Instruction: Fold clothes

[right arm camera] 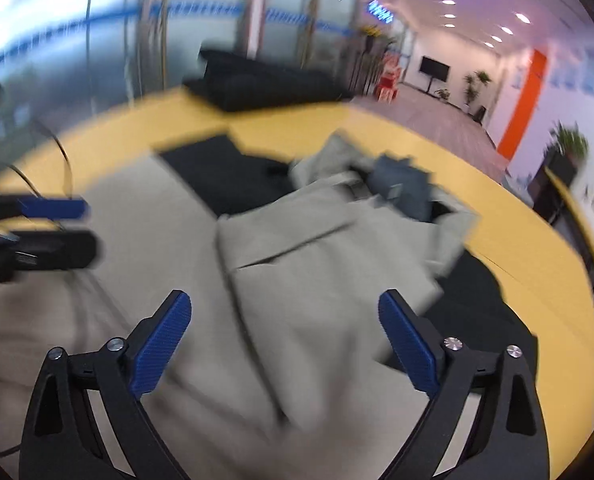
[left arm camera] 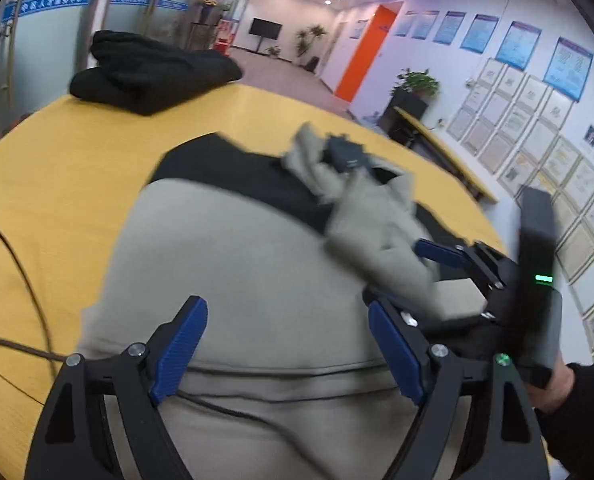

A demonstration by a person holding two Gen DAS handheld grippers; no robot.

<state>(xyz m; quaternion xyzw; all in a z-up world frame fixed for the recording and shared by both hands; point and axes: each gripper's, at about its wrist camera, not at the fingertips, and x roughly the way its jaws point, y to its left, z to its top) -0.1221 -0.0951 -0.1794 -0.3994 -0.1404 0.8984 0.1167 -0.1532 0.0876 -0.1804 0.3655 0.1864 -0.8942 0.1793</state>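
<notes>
Right now you are hovering both the left gripper [left arm camera: 285, 344] and right gripper [right arm camera: 285, 344] wide open and empty over the grey garment [left arm camera: 253, 280] lying on the table [left arm camera: 57, 168], probably choosing grasp points.

- The garment [left arm camera: 233, 280] is grey-beige with a black band near the collar.
- The folded clothes [left arm camera: 149, 72] at the far edge are black.
- The table [left arm camera: 57, 184] is yellow wood grain.
- The gripper pads [left arm camera: 179, 348] are blue and ribbed, on black arms.
</notes>
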